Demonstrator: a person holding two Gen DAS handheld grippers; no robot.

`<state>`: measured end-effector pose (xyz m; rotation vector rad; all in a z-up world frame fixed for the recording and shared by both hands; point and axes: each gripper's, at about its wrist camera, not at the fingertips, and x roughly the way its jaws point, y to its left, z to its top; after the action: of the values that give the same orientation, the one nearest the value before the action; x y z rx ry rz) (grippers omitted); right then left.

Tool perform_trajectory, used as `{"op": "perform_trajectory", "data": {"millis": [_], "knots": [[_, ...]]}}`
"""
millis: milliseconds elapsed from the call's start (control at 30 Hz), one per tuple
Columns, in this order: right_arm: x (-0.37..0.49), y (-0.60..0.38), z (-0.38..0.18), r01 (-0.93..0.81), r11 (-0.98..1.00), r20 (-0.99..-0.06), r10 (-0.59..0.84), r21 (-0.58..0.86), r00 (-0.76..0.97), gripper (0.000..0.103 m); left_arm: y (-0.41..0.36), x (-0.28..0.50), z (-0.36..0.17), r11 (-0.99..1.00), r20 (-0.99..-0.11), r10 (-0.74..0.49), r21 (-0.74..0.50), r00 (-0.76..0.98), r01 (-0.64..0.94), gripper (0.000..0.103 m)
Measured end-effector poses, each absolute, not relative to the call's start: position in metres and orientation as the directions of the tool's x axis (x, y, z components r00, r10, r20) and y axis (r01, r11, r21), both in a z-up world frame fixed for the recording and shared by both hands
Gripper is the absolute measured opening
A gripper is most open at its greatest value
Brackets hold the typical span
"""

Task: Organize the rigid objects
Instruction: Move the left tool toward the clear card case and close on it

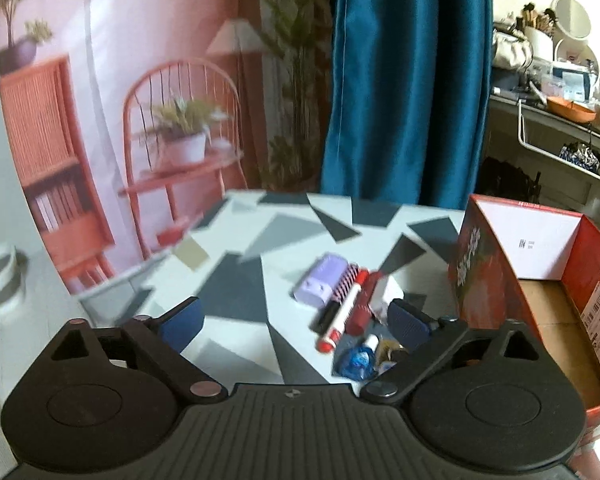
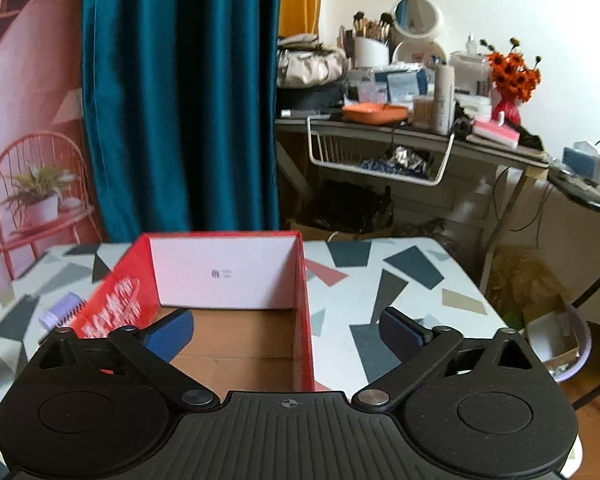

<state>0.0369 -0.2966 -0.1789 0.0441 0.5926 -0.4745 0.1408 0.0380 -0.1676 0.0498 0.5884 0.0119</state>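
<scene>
1. Both the left gripper (image 1: pixel 294 322) and right gripper (image 2: pixel 286 330) are spread wide, holding nothing.
2. The red marker (image 1: pixel 340 314) lies in a tight pile on the bench (image 1: pixel 236 280), beside the red box (image 2: pixel 228 280).
3. A grab there could catch its neighbours too.

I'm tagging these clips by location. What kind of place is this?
Probably a lived-in room at home, part staged: a cluttered vanity desk with a round mirror and makeup brushes, and a printed backdrop beside the patterned table.
</scene>
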Motion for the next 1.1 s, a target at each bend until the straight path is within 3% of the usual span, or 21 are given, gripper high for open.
{"op": "perform_trajectory", "data": {"millis": [267, 467, 600, 633, 1100], "knots": [[0.052, -0.325, -0.224, 0.447, 0.894, -0.641, -0.370, -0.048, 0.672, 0.047, 0.035, 0.155, -0.202, 0.997, -0.648, -0.075, -0.039, 0.758, 0.065, 0.089], [0.059, -0.333, -0.237, 0.428, 0.904, -0.675, -0.322, -0.011, 0.663, 0.027, 0.023, 0.167, -0.220, 0.993, -0.703, -0.112, -0.055, 0.703, 0.103, 0.076], [0.059, -0.334, -0.238, 0.431, 0.902, -0.681, -0.329, -0.021, 0.654, 0.016, 0.015, 0.173, -0.233, 0.990, -0.742, -0.134, -0.071, 0.657, 0.122, 0.075], [0.059, -0.335, -0.238, 0.435, 0.900, -0.679, -0.343, -0.038, 0.649, 0.009, 0.012, 0.174, -0.235, 0.989, -0.752, -0.139, -0.073, 0.645, 0.128, 0.075], [0.055, -0.338, -0.239, 0.418, 0.908, -0.666, -0.329, -0.028, 0.670, 0.009, -0.007, 0.181, -0.257, 0.982, -0.789, -0.155, -0.059, 0.595, 0.178, 0.072]]}}
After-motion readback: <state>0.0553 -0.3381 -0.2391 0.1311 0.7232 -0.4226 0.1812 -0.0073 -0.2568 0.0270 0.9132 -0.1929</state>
